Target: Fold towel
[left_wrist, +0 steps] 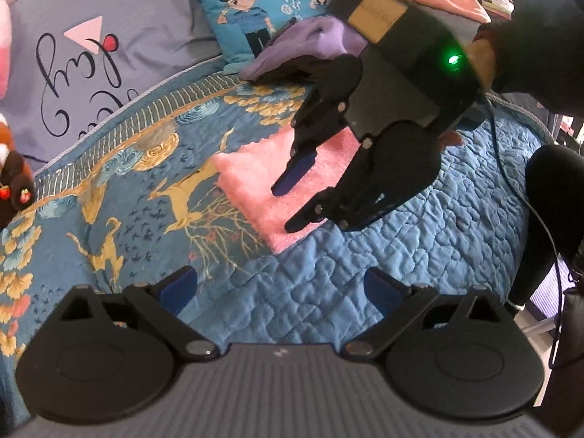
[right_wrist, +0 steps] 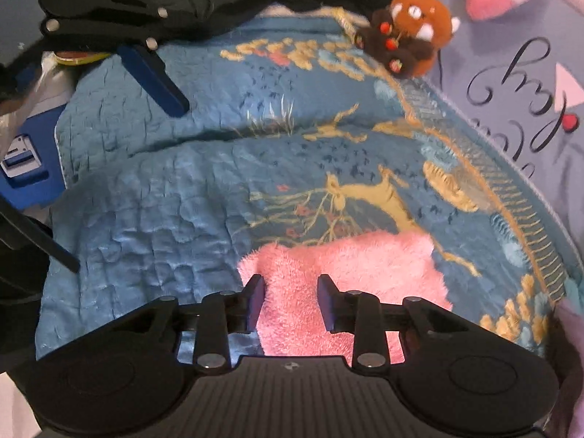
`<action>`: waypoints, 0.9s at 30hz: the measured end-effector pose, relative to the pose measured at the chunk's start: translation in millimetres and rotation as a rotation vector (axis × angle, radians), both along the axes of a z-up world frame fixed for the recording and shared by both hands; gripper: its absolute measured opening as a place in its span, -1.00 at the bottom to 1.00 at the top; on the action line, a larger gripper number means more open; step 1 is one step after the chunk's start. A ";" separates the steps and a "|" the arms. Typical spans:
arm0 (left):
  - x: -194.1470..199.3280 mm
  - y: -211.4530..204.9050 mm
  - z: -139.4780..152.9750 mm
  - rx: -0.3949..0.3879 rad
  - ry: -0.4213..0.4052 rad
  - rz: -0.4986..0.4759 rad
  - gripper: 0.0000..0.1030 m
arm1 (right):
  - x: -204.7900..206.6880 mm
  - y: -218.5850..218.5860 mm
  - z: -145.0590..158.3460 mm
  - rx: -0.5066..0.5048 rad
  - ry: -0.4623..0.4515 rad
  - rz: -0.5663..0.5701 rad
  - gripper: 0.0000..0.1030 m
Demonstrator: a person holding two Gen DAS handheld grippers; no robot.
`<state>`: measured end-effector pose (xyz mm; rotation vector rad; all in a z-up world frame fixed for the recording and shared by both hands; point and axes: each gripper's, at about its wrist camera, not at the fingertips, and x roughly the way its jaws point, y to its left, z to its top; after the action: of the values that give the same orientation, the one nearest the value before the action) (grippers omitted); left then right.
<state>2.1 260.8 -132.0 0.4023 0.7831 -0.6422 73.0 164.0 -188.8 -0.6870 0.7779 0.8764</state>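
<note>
A fluffy pink towel (left_wrist: 252,186) (right_wrist: 350,266) lies folded into a small thick rectangle on the blue quilted bedspread (left_wrist: 365,277) (right_wrist: 164,200). My right gripper (left_wrist: 292,204) (right_wrist: 290,303) hovers over the towel's near part, open, with pink pile showing between its blue pads and nothing pinched. My left gripper (left_wrist: 281,288) is wide open over bare quilt, a short way in front of the towel and apart from it. In the right wrist view one of its blue-padded fingers (right_wrist: 157,80) reaches in from the top left.
Behind the towel a cartoon cushion (left_wrist: 255,11) leans on a grey pillow (left_wrist: 91,54), with a purple cloth (left_wrist: 310,43) beside it. A brown plush toy (right_wrist: 408,36) sits at the quilt's edge. A person in black (left_wrist: 547,47) stands at the right. A blue box (right_wrist: 25,160) is beside the bed.
</note>
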 end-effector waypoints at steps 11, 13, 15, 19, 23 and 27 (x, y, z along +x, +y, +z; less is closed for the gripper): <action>-0.7 -3.9 -8.5 -0.028 0.019 -0.016 0.93 | -6.4 5.1 -8.9 -0.036 -0.001 -0.003 -0.86; -0.7 -3.6 -8.0 -0.028 0.018 -0.017 0.93 | -9.2 3.6 -1.9 -0.015 -0.014 -0.014 -0.86; -0.7 -2.9 -7.0 -0.032 0.017 -0.017 0.93 | -15.3 2.4 7.4 0.002 -0.028 -0.012 -0.86; -1.4 -2.1 -4.6 -0.037 0.013 -0.013 0.94 | -32.3 3.4 22.4 0.009 -0.061 0.015 -0.86; -2.4 -2.7 -3.3 -0.042 0.012 -0.013 0.95 | -44.7 8.7 15.5 -0.016 -0.063 0.045 -0.80; -3.8 -3.3 -4.6 -0.029 0.018 -0.013 0.95 | -52.4 14.2 -3.9 -0.027 0.016 0.058 -0.63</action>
<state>-1.7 257.5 -136.6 0.3763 0.7880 -0.6693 20.7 178.2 -192.7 -0.7301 0.7886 0.9266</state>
